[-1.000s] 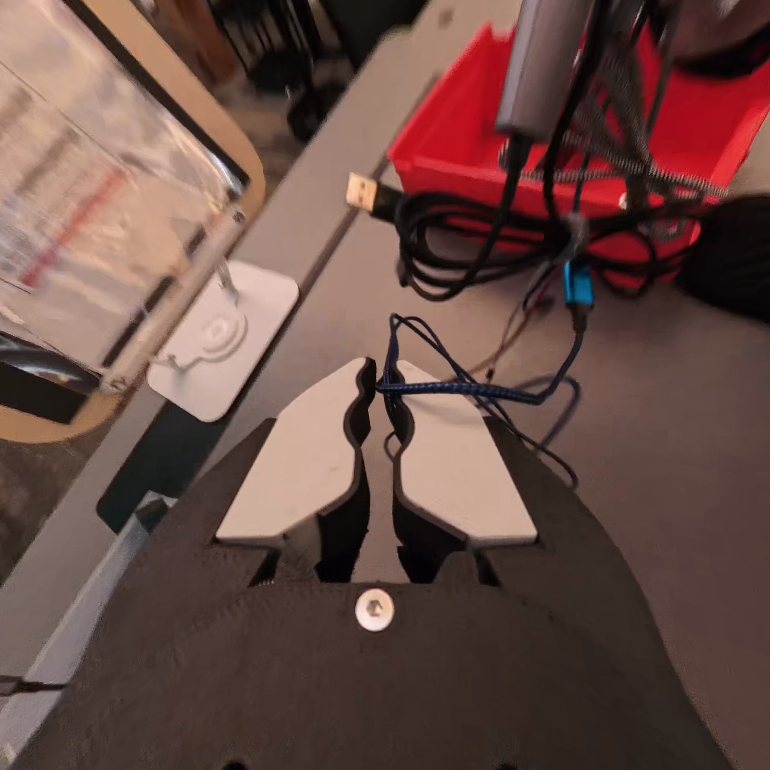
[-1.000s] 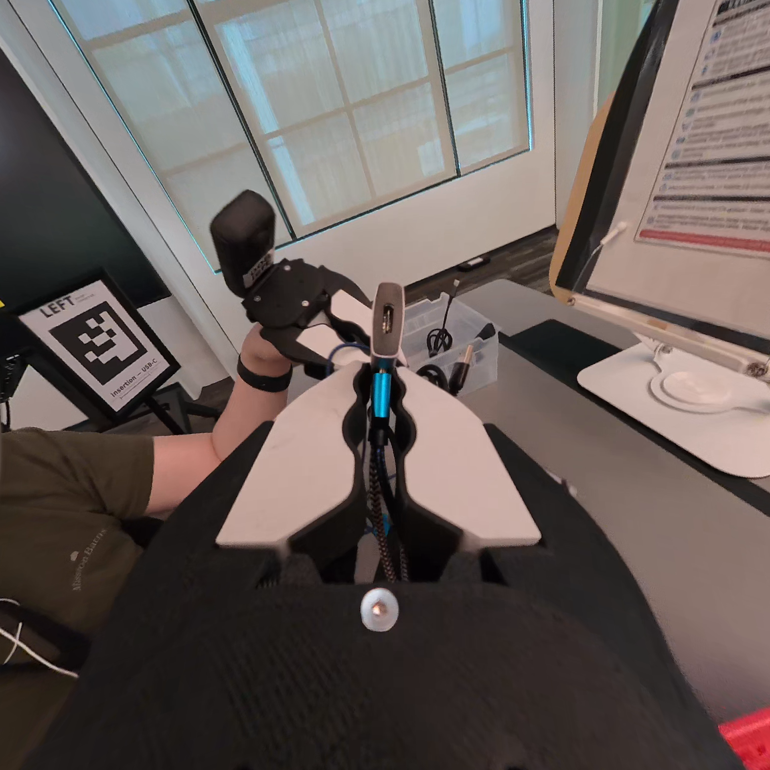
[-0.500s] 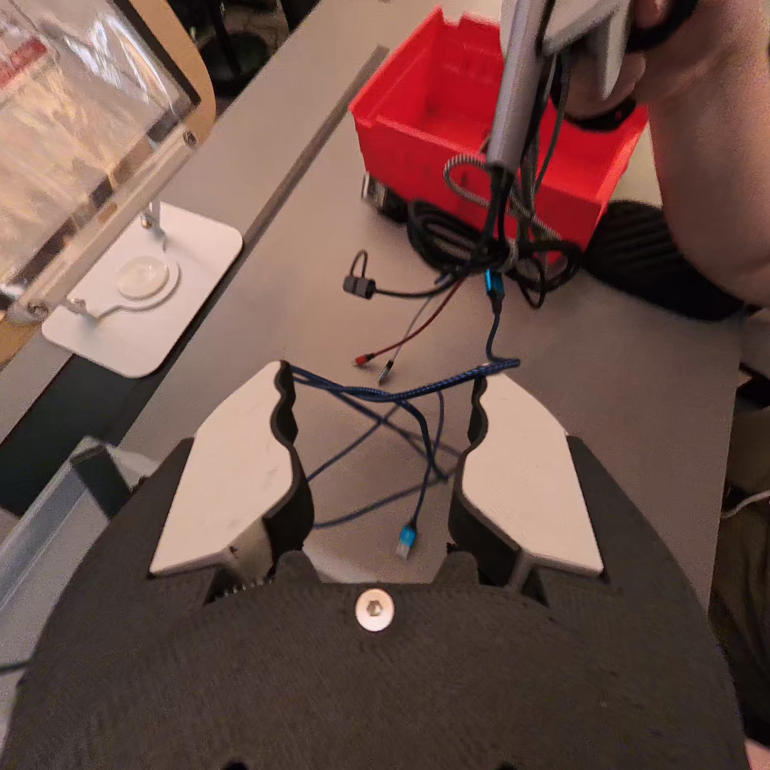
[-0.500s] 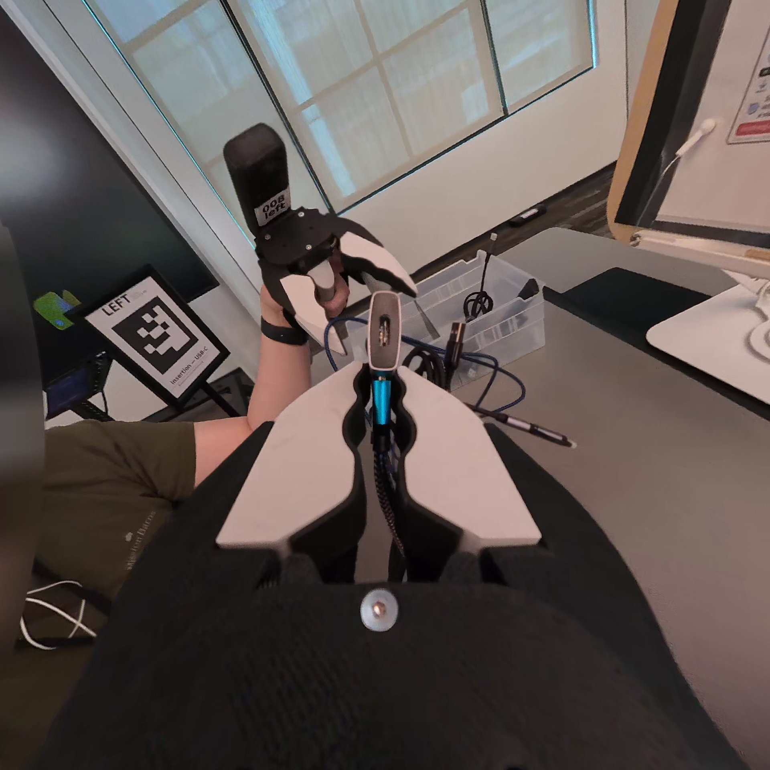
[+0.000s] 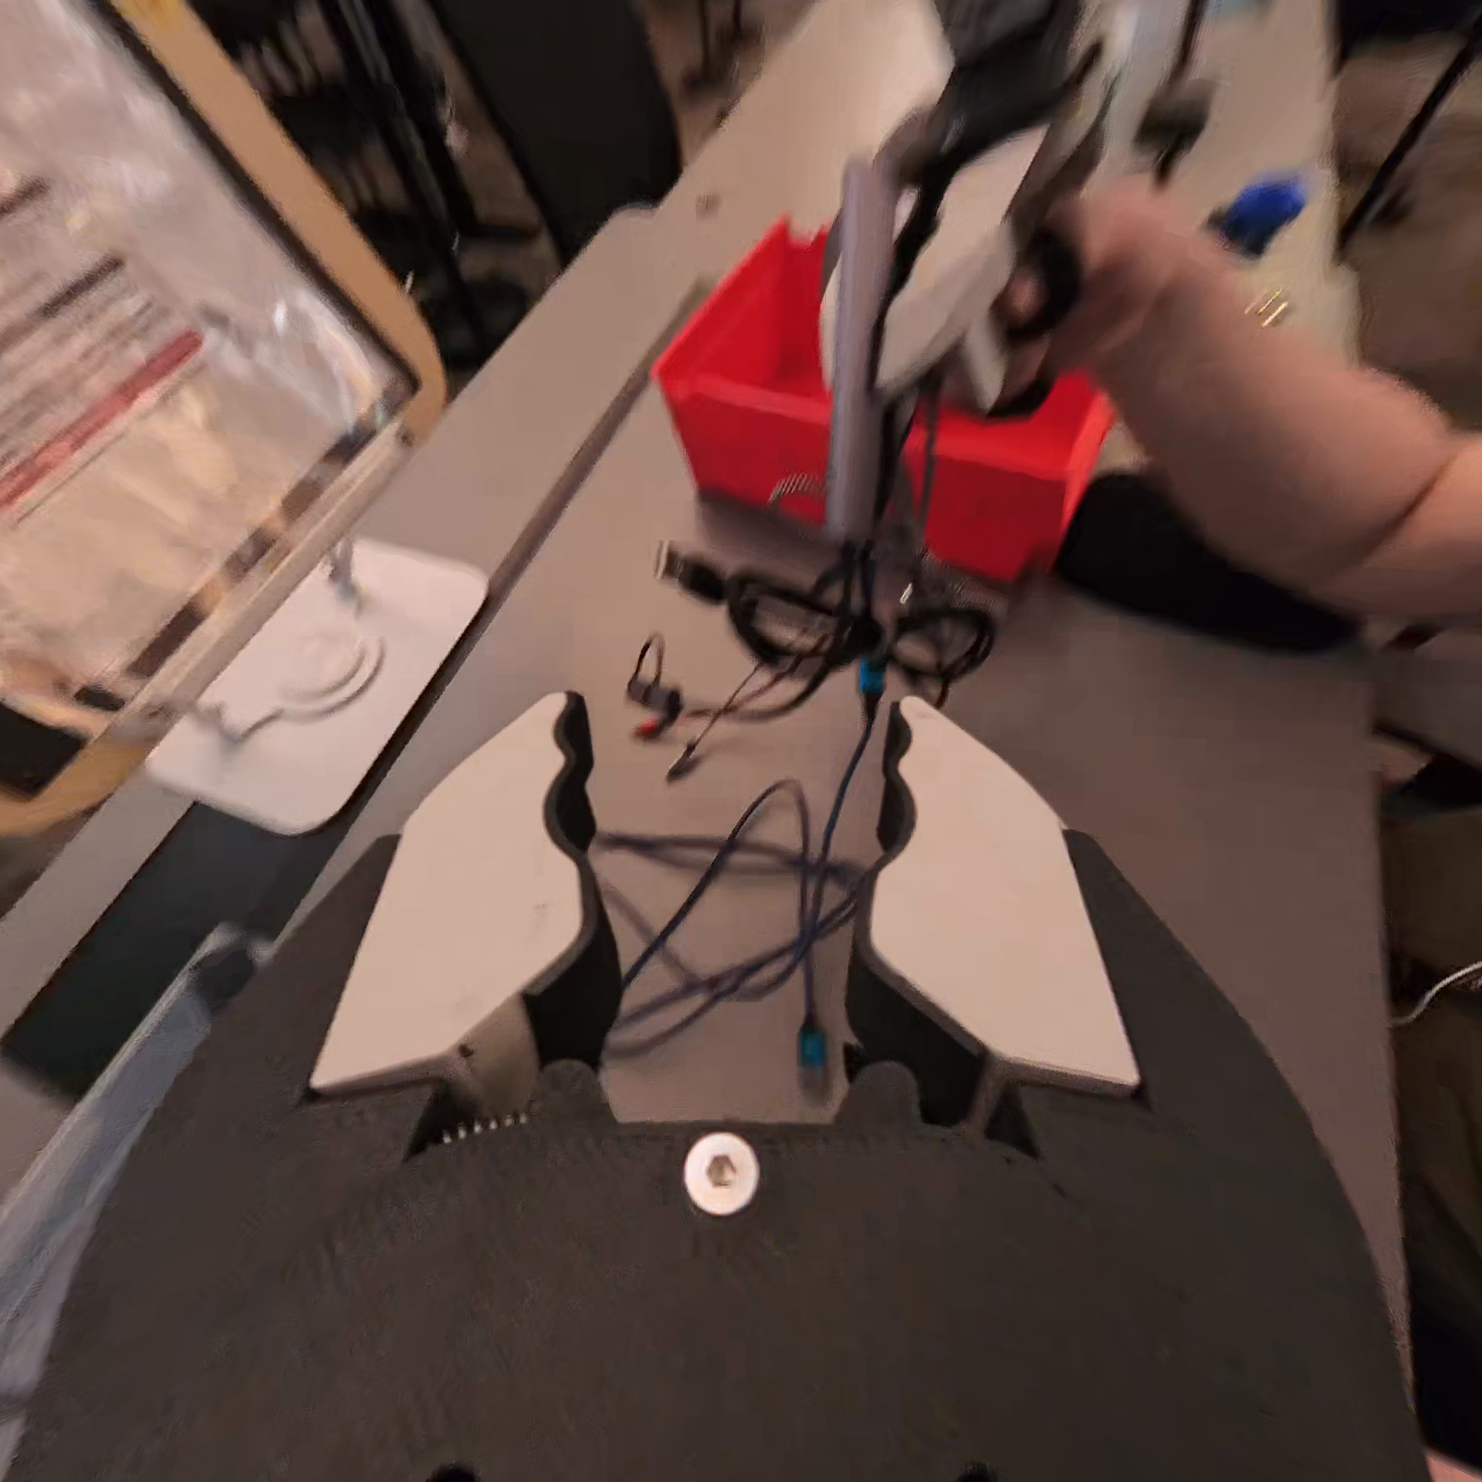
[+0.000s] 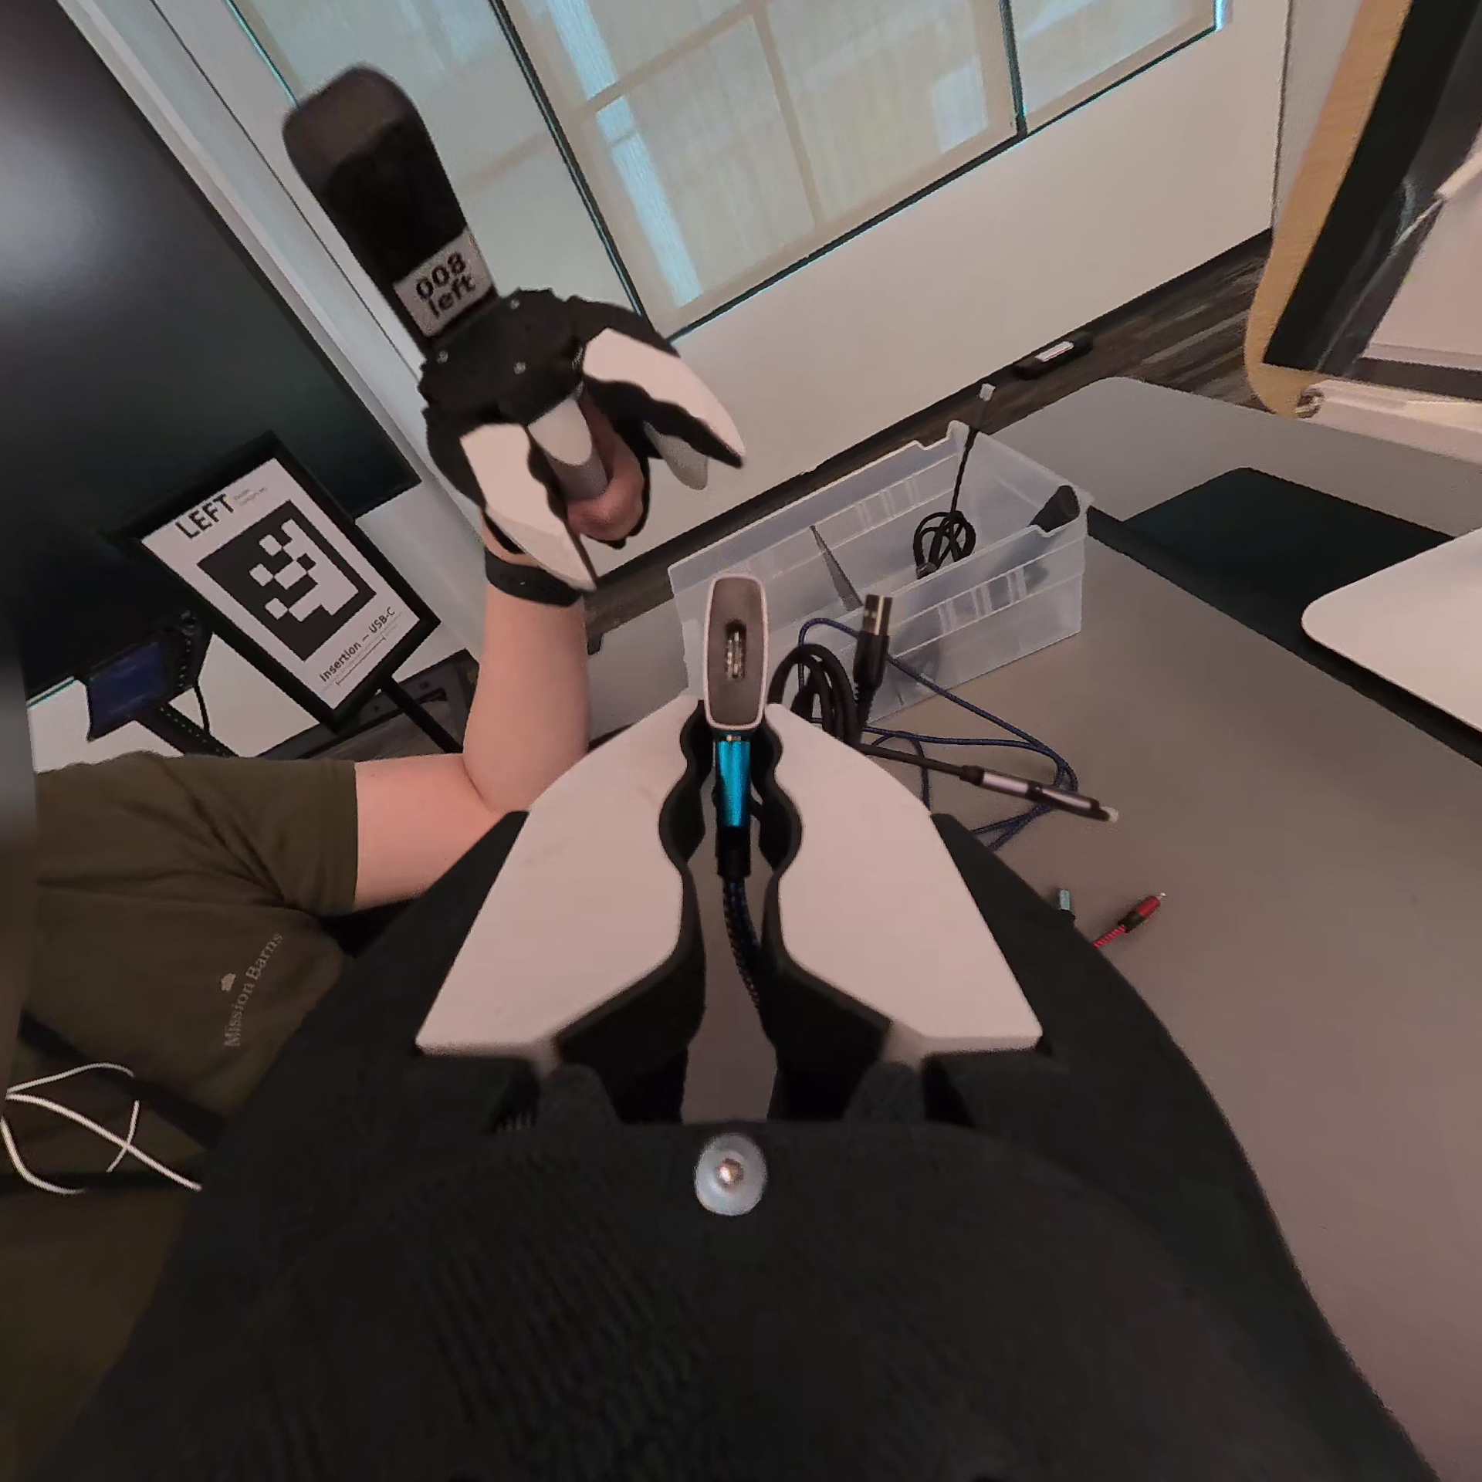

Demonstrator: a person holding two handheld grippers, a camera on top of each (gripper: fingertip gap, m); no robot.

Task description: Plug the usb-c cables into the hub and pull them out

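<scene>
We hold the hub [image 6: 734, 653] upright in the right gripper [image 6: 734, 726], jaws clenched on its lower end, with a blue plug [image 6: 731, 790] seated in the hub and its braided lead running down between the jaws. The left gripper [image 5: 731, 722] hangs raised above the surface [image 5: 1163, 802], jaws released wide and gripping nothing; in the right wrist view it is up and left of the hub, well apart from it.

Blue cable [image 5: 754, 906] lies in loose loops on the surface, on the near side of the hub, with a free blue plug [image 5: 810, 1046] at its end. It appears to run up to the hub, though blur hides the join. A black cable bundle [image 5: 834, 609] hangs just below the hub.

Risks, as we judge them:
- Loops overlap; closing on the plug could catch a second strand and drag the tangle.
- A tug on the cable may twist the hub in the jaws, since only its lower end is pinched.
- The left view is blurred, so aim at the small plug is uncertain.

Room: the red bin [image 5: 762, 417] stands behind the hub, the clear bin [image 6: 922, 593] beyond it in the right view, and a white stand base [image 5: 321, 682] well left. Loose red lead [image 6: 1127, 922] lies right of the hub. Bare surface right of the loops gives the freest approach.
</scene>
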